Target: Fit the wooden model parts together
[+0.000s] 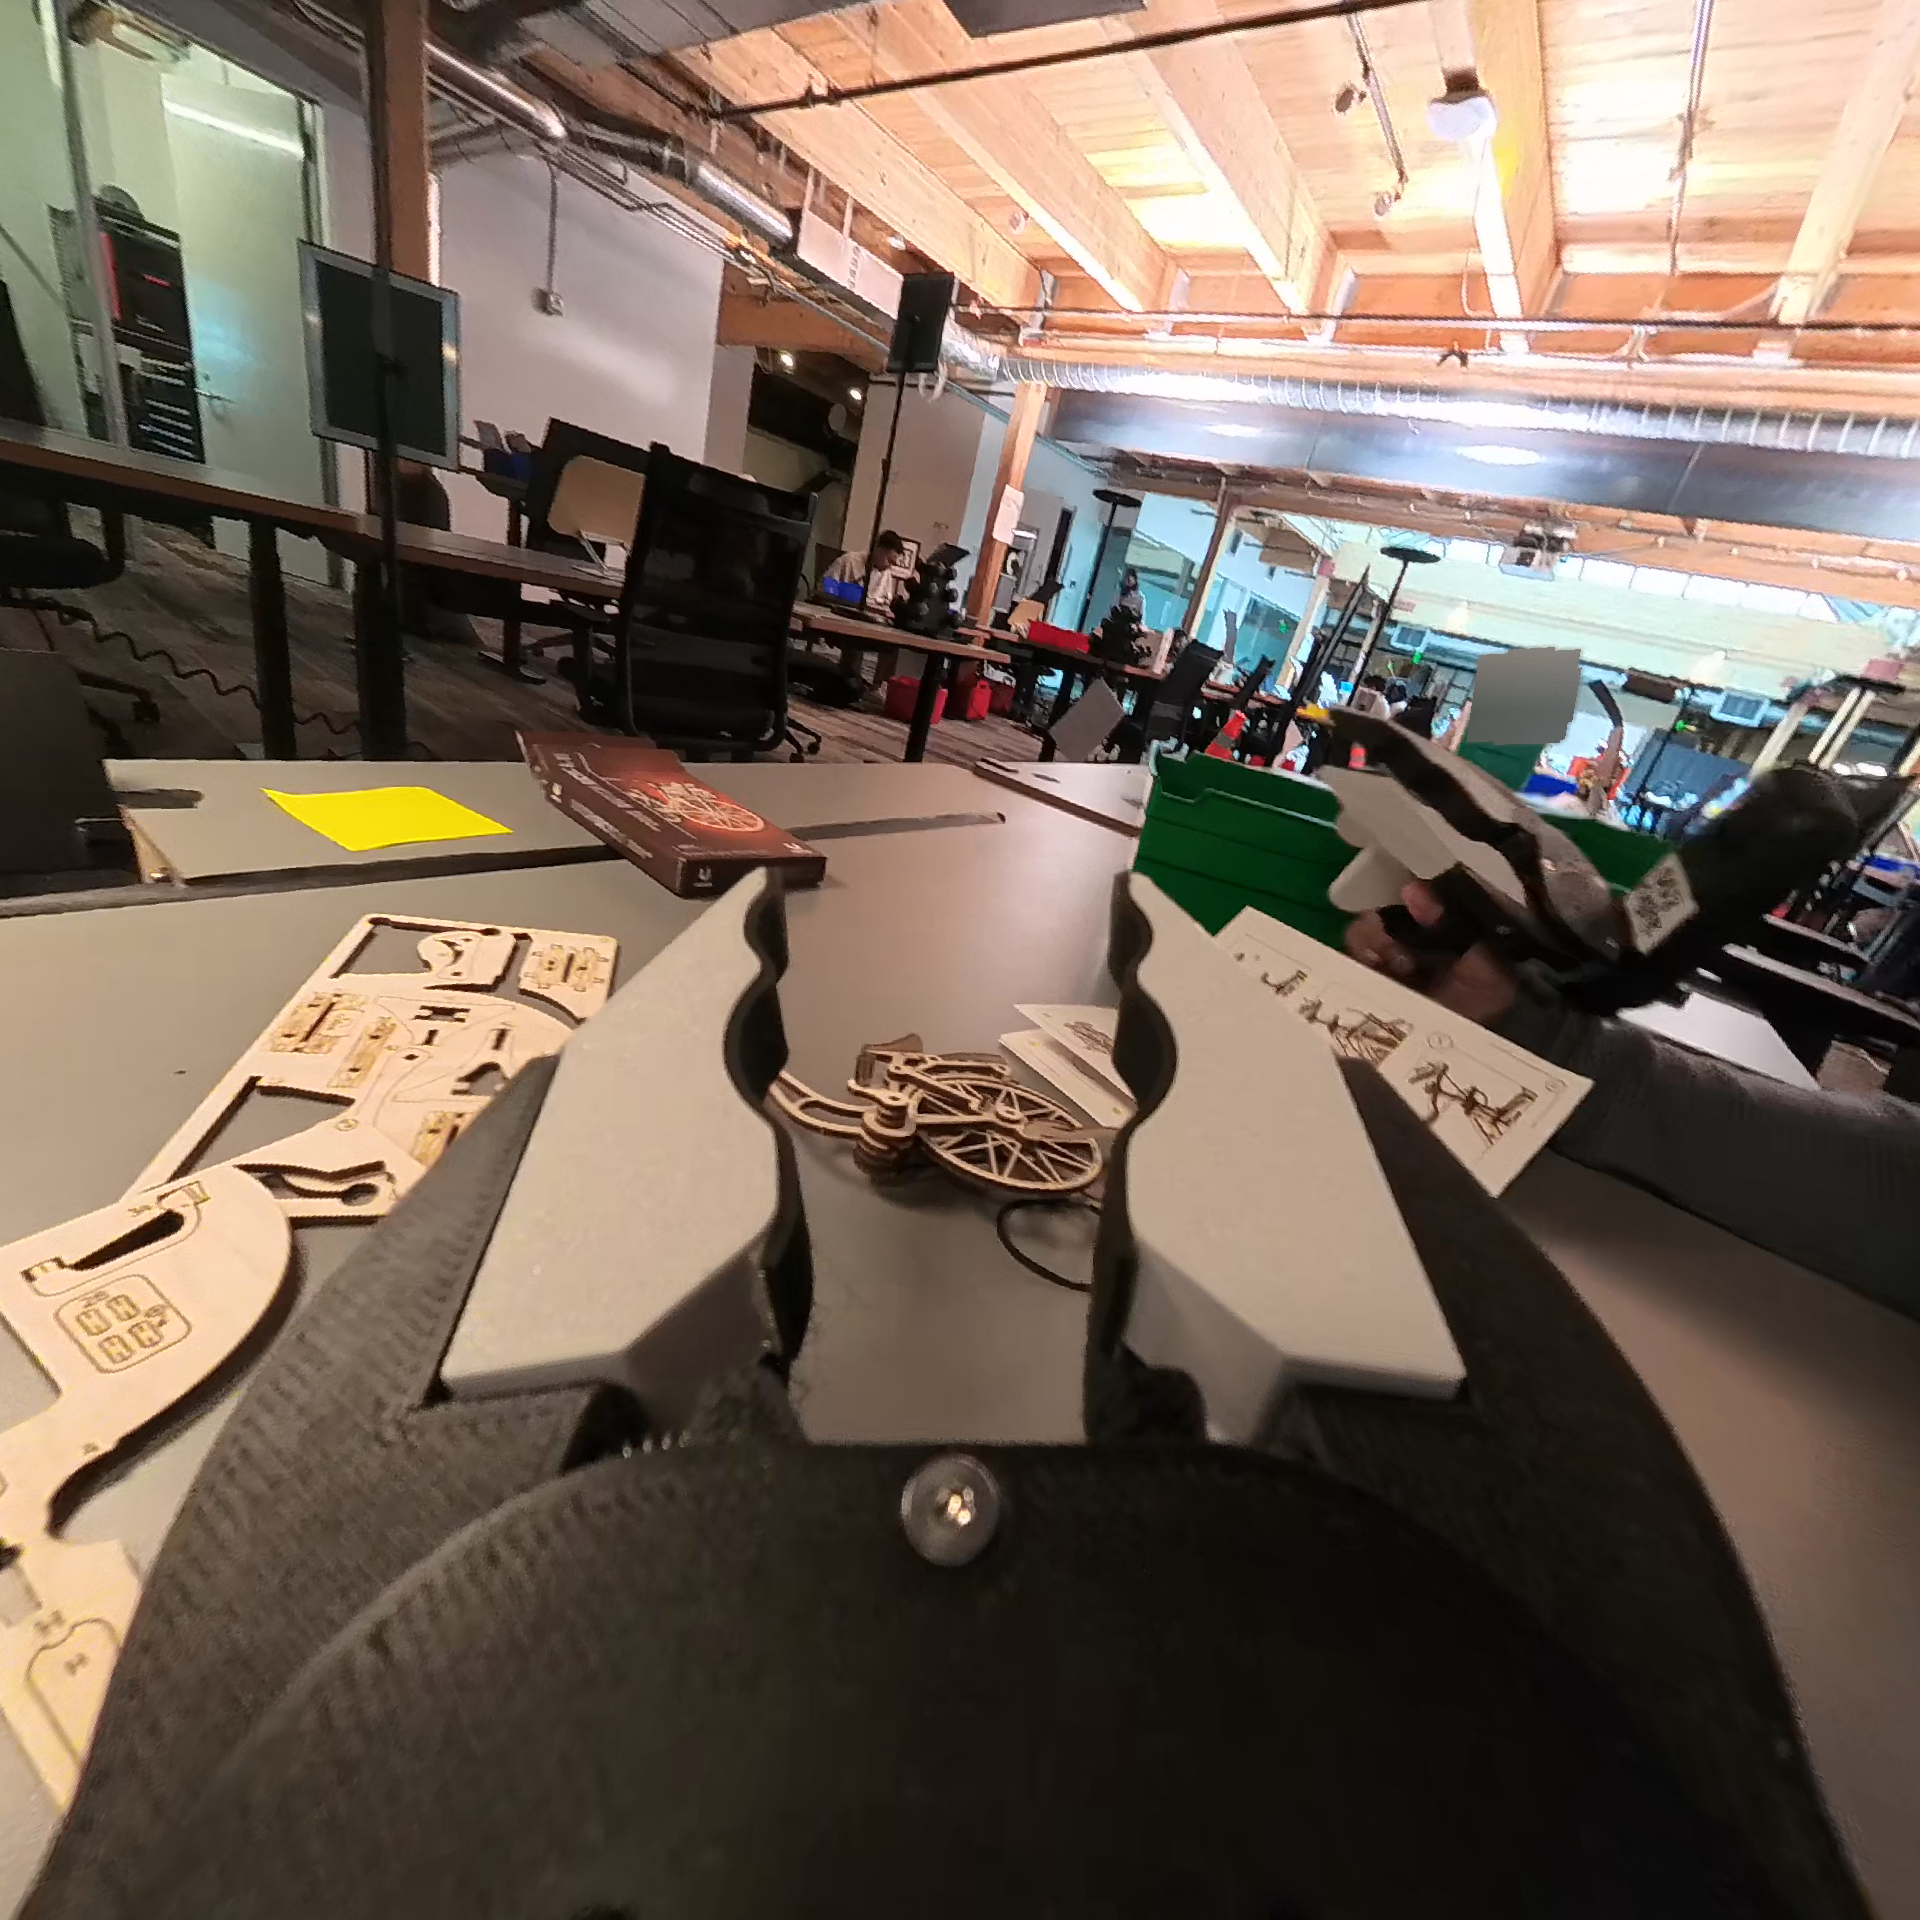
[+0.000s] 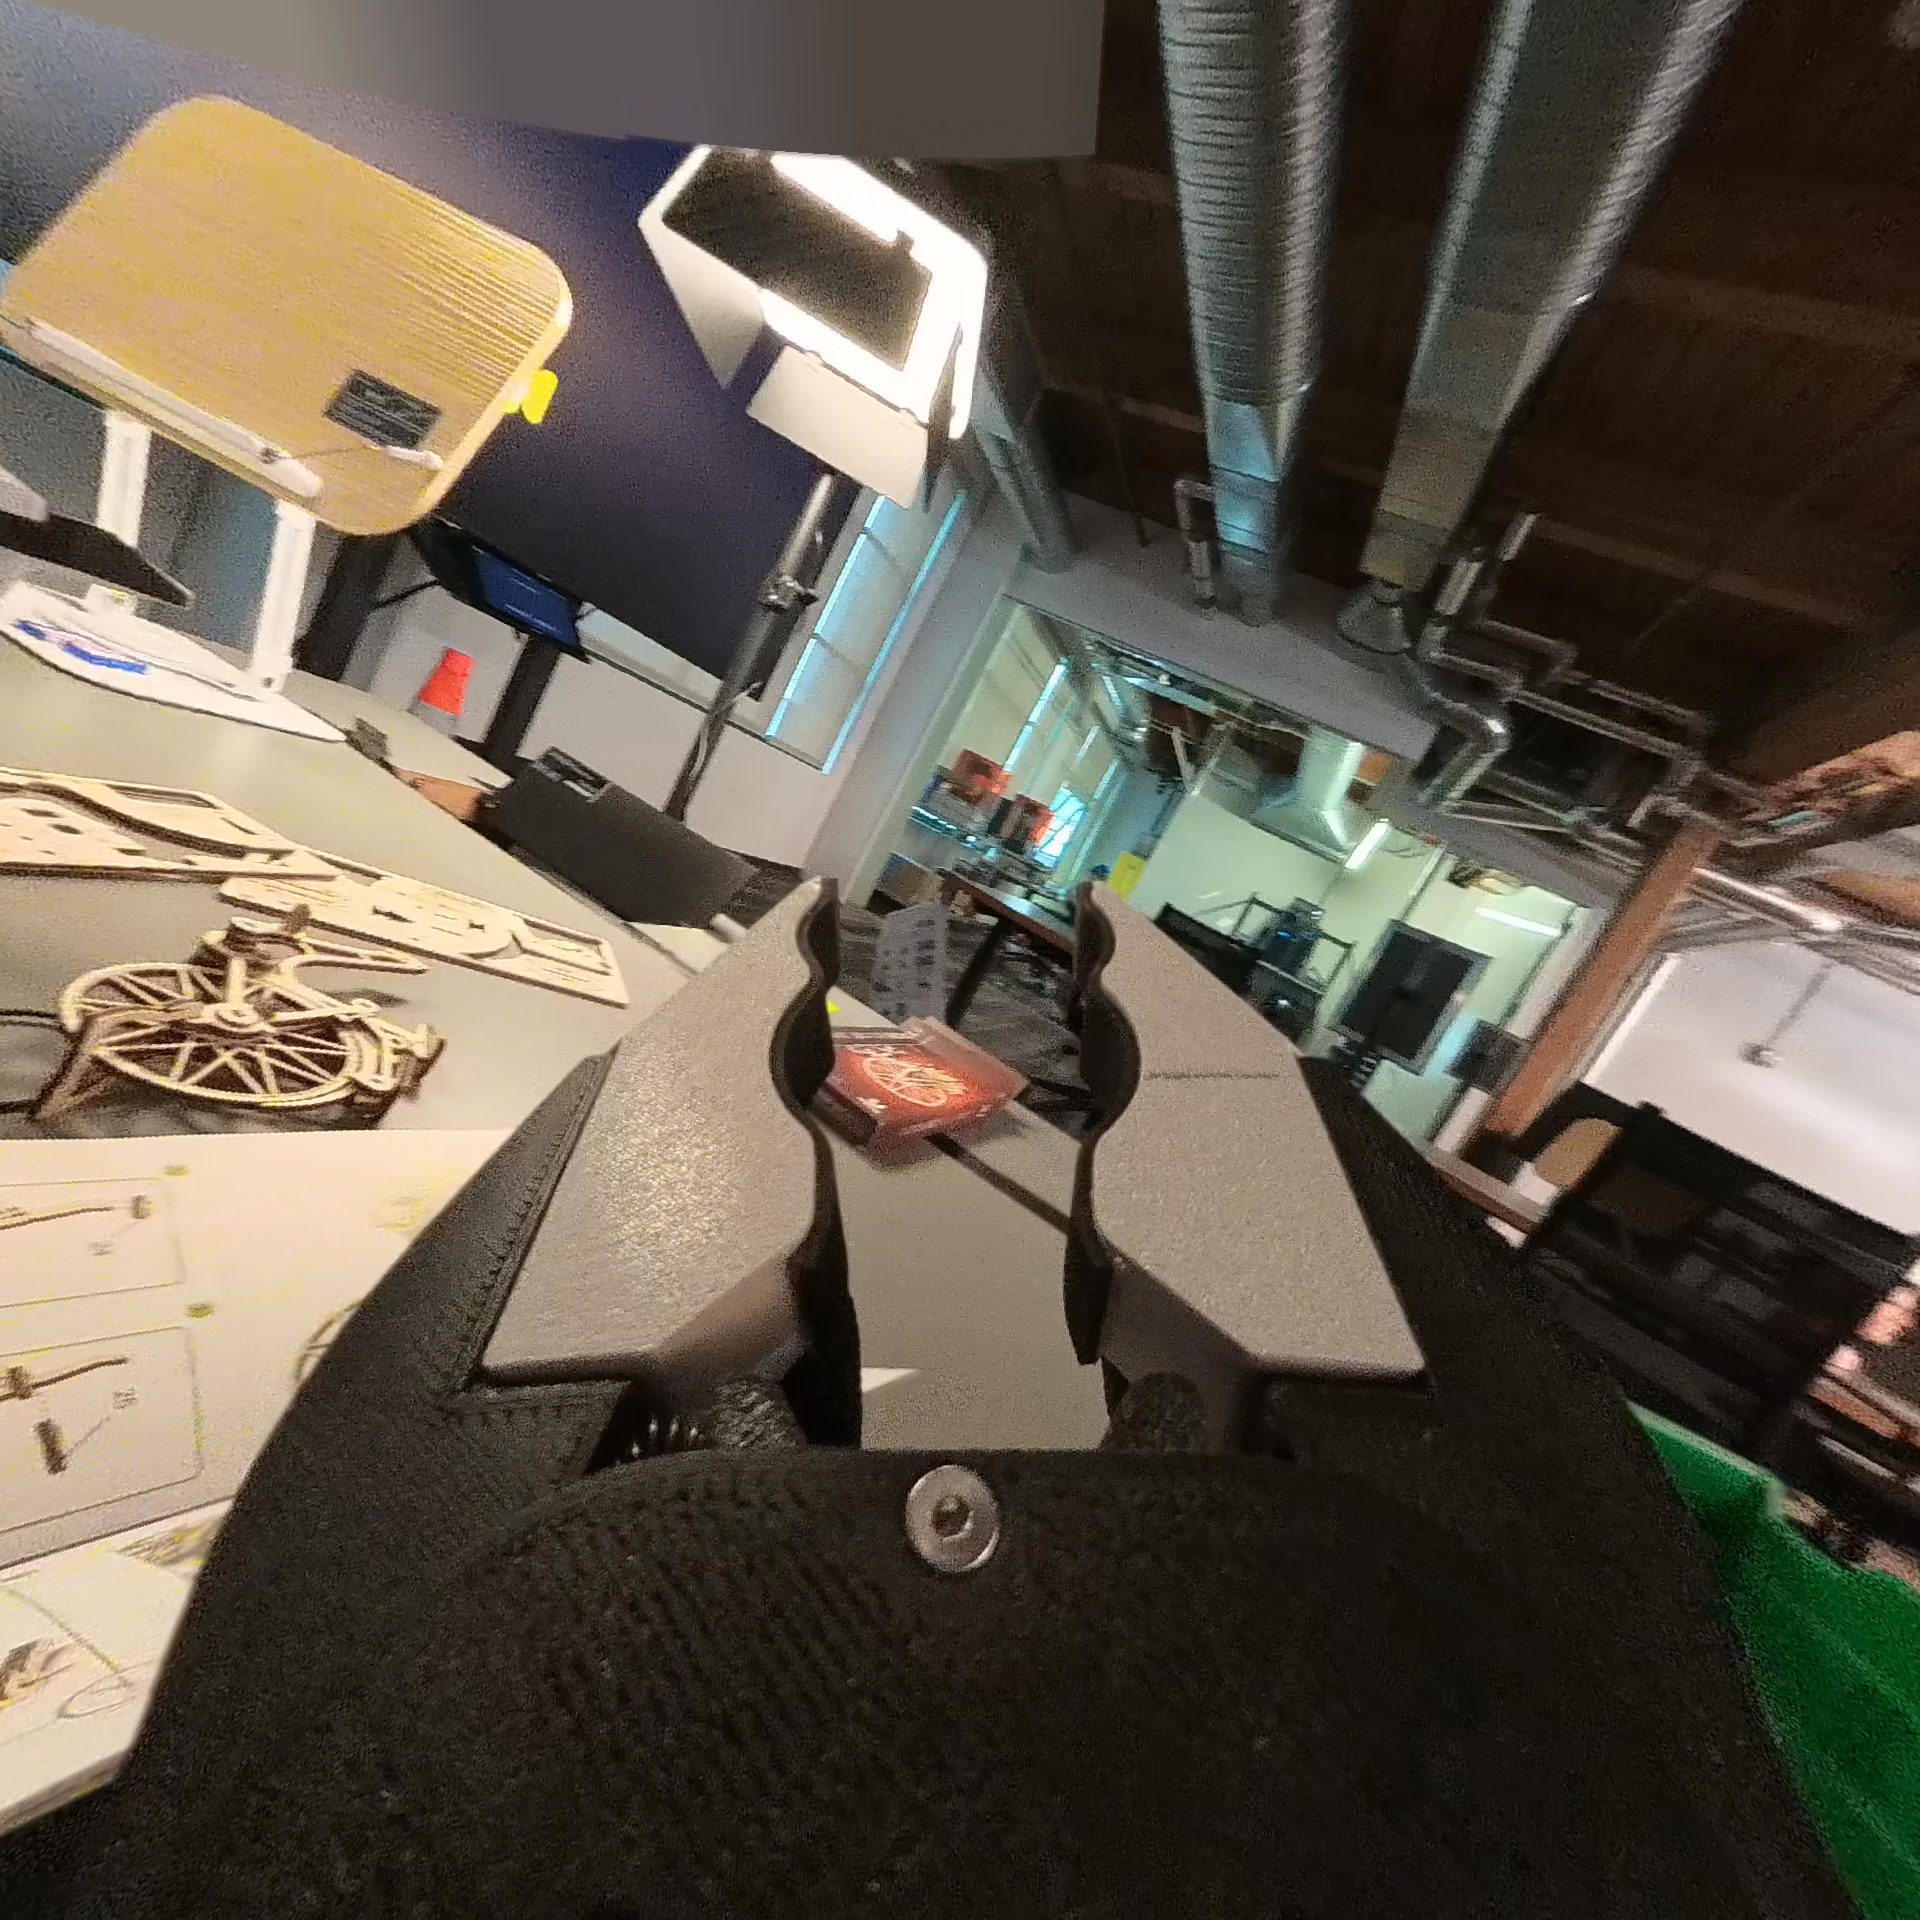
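Grey tabletop (image 1: 935,935) is spread across an open workshop with timber ceilings. From the left wrist view, the left gripper (image 1: 945,914) is held low over it with jaws parted and nothing between them. The wooden model (image 1: 956,1122), a part-built bicycle lying on its side, is framed in the gap between the jaws, beyond the fingertips and untouched. Left of the model lie the cut-out wooden part sheets (image 1: 343,1049); right of it an instruction sheet (image 1: 1403,1049); behind it a dark red box (image 1: 665,821). The right gripper (image 1: 1392,831) is raised to the right of the model.

From the right wrist view, the right gripper (image 2: 956,925) is seen with jaws apart and empty. The wooden model (image 2: 229,1029) lies well left of the jaws, outside the gap, where the dark red box (image 2: 914,1091) appears instead.
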### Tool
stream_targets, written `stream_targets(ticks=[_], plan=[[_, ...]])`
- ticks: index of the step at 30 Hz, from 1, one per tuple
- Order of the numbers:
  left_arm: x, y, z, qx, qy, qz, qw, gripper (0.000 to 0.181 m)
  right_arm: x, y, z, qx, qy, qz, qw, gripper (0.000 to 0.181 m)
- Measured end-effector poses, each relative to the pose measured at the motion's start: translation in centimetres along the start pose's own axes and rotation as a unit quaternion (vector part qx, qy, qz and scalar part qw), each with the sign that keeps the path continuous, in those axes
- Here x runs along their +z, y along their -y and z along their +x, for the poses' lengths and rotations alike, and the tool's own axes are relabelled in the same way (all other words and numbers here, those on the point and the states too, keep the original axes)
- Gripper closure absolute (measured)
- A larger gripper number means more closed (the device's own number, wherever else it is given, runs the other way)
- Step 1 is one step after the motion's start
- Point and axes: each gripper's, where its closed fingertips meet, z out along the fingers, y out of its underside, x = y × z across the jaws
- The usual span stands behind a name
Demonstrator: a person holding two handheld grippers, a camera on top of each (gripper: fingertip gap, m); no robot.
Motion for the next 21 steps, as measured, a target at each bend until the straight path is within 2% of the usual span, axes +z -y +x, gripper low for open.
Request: stream_targets(ticks=[4, 7, 9, 11, 14, 18, 21], plan=[[-0.2, 0.5, -0.5, -0.006, 0.013, 0.014, 1.000, 0.119, -0.4, 2.9, 0.3, -0.046, -0.001, 0.002, 0.999, 0.139], [-0.4, 0.8, -0.6, 0.003, 0.019, 0.022, 1.000, 0.120, 0.6, 6.6, -2.2, -0.047, 0.033, -0.041, 0.998, 0.139], [-0.6, 1.0, -0.4, 0.007, 0.020, 0.028, 0.999, 0.120, 1.9, 7.6, -5.8, -0.003, 0.074, -0.073, 0.995, 0.144], [-0.8, 1.3, -0.3, 0.011, 0.019, 0.035, 0.999, 0.121, 3.5, 6.2, -10.5, 0.035, 0.135, -0.134, 0.981, 0.144], [-1.0, 1.4, -0.5, 0.005, 0.022, 0.038, 0.999, 0.121, 4.8, 1.8, -16.2, 0.042, 0.198, -0.253, 0.946, 0.146], [-1.4, 1.9, -1.1, 0.000, 0.030, 0.049, 0.998, 0.121, 4.1, -2.5, -19.9, 0.080, 0.236, -0.373, 0.894, 0.153], [-1.6, 2.1, -1.2, 0.008, 0.035, 0.052, 0.998, 0.121, 3.6, -4.1, -21.0, 0.143, 0.238, -0.414, 0.867, 0.154]])
